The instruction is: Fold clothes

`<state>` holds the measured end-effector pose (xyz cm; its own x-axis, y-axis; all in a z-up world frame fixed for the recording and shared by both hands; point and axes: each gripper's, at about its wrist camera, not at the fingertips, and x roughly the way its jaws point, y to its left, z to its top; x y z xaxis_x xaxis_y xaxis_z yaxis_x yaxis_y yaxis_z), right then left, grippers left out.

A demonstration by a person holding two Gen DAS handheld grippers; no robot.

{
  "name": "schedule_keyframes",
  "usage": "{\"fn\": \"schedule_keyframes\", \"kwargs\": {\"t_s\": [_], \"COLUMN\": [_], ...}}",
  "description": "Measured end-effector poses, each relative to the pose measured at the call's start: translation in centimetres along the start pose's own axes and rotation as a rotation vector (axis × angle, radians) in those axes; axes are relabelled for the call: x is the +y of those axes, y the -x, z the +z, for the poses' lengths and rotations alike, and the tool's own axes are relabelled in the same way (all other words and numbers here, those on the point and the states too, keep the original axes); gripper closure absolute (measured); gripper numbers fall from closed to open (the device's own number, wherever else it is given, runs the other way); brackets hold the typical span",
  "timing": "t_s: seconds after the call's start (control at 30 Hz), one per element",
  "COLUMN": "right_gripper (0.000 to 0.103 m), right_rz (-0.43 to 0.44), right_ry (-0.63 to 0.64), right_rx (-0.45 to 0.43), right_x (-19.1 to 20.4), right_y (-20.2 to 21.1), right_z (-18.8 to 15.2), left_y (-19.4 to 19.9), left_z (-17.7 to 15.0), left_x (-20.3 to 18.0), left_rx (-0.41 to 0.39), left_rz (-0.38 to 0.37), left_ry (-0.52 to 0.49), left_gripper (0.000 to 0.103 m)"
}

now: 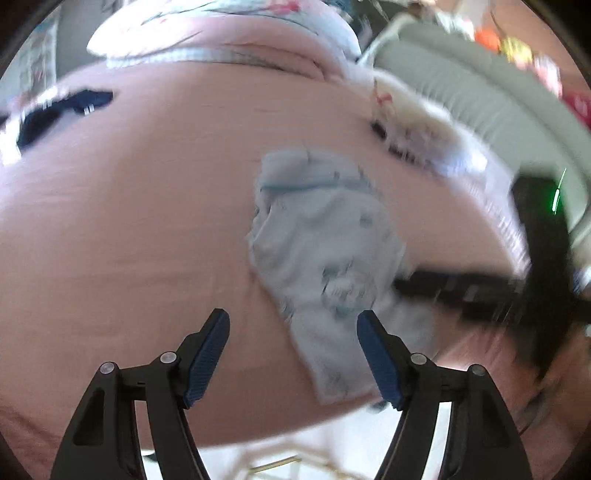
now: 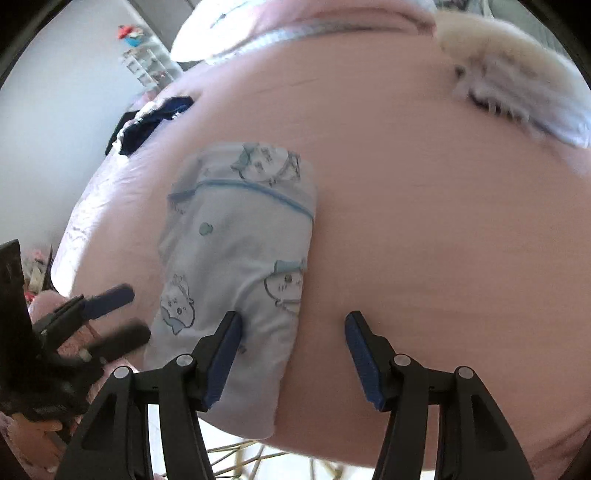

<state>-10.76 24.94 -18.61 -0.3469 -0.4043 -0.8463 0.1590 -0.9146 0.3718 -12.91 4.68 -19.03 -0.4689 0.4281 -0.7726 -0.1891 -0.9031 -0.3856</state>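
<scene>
So closest in, the right gripper [image 2: 291, 354] hangs over the near end of the light blue printed garment [image 2: 240, 251] with its jaws apart and nothing pinched; one finger sits over the cloth, the other over bare sheet. The left gripper [image 1: 293, 354] is spread wide and empty too, off the garment's left edge in the right wrist view. The garment itself lies on the pink bedsheet [image 2: 443, 240], already doubled into a long narrow strip with little cartoon animals on it, its near end at the edge of the bed. My read: the lengthwise fold looks done and both hands are between grabs. The next move probably calls for pinching that near end and carrying it up over the far end, keeping the edges lined up.

Further back there's a dark navy garment [image 2: 155, 122] near the left edge, a fluffy white pile [image 2: 517, 96] on the right, and a floral pillow [image 1: 221, 26] at the head. The left wrist view is pretty blurry.
</scene>
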Motion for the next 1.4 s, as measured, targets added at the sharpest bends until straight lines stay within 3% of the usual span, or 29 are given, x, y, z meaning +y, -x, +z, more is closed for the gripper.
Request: {"fn": "schedule_keyframes", "kwargs": {"t_s": [0.1,0.23,0.27,0.3,0.37,0.43,0.5,0.63,0.73,0.83,0.93,1.03,1.07,1.1,1.17,1.2,1.27,1.33,1.4], "right_gripper": [0.043,0.039,0.045,0.058,0.059,0.06,0.066,0.075,0.078,0.078,0.076,0.076,0.068,0.053,0.039,0.039,0.039,0.039,0.039], "right_rz": [0.114,0.204,0.224,0.253,0.293,0.272,0.254,0.217,0.275,0.293,0.289,0.237,0.197,0.16,0.139,0.132,0.184,0.134,0.103], "right_ry": [-0.095,-0.172,-0.167,-0.135,-0.125,-0.121,-0.139,-0.171,-0.23,-0.22,-0.19,-0.244,-0.25,-0.254,-0.222,-0.204,-0.135,-0.048,0.041], "right_rx": [-0.034,-0.02,-0.019,0.006,0.042,0.029,0.016,0.019,0.057,0.108,0.152,0.05,-0.006,-0.058,-0.084,-0.091,-0.009,0.048,0.034], "right_x": [-1.3,-2.9,-2.9,-2.5,-1.8,-1.5,-1.5,-1.5,-1.4,0.4,1.9,-0.6,-1.5,-2.4,-3.4,-3.9,-3.8,-2.8,-1.8], "right_y": [0.2,-1.3,-1.4,-1.9,-2.9,-3.3,-3.2,-2.3,-1.8,-2.2,-2.2,0.8,2.0,3.0,3.0,3.0,1.1,-0.9,-1.9], "right_z": [0.5,1.2,1.3,1.5,1.8,1.8,1.7,-0.1,-1.9,-3.0,-3.7,-2.8,-2.4,-1.8,0.3,1.4,3.6,5.3,5.9], "left_y": [-1.5,-1.5,-1.6,-1.7,-2.0,-1.9,-1.7,-2.2,-1.5,-0.7,1.9,4.0,4.0,3.6,3.2,3.1,2.8,3.0,2.7], "left_z": [0.1,-0.8,-1.0,-1.4,-2.0,-2.5,-1.9,0.4,2.4,4.5,4.2,0.7,-0.7,-2.3,-4.1,-4.9,-5.4,-5.7,-6.0], "left_x": [1.9,2.0,1.8,1.5,0.9,0.6,0.5,-1.0,-1.9,-1.1,0.6,2.9,3.5,4.0,4.2,4.3,4.6,5.0,5.0], "left_rx": [0.013,-0.021,-0.016,-0.007,0.011,0.02,0.026,0.043,0.015,0.037,0.04,0.053,0.073,0.107,0.128,0.135,0.155,0.159,0.165], "left_rz": [-0.08,-0.102,-0.111,-0.122,-0.144,-0.152,-0.141,-0.047,0.049,0.117,0.101,-0.036,-0.086,-0.155,-0.186,-0.192,-0.201,-0.198,-0.201], "left_ry": [0.126,0.148,0.146,0.142,0.135,0.118,0.102,-0.041,-0.16,-0.182,-0.064,0.17,0.258,0.339,0.384,0.397,0.432,0.464,0.453], "left_gripper": [0.033,0.036,0.048,0.061,0.062,0.065,0.077,0.079,0.08,0.08,0.079,0.072,0.065,0.063,0.062,0.062,0.062,0.062,0.062]}}
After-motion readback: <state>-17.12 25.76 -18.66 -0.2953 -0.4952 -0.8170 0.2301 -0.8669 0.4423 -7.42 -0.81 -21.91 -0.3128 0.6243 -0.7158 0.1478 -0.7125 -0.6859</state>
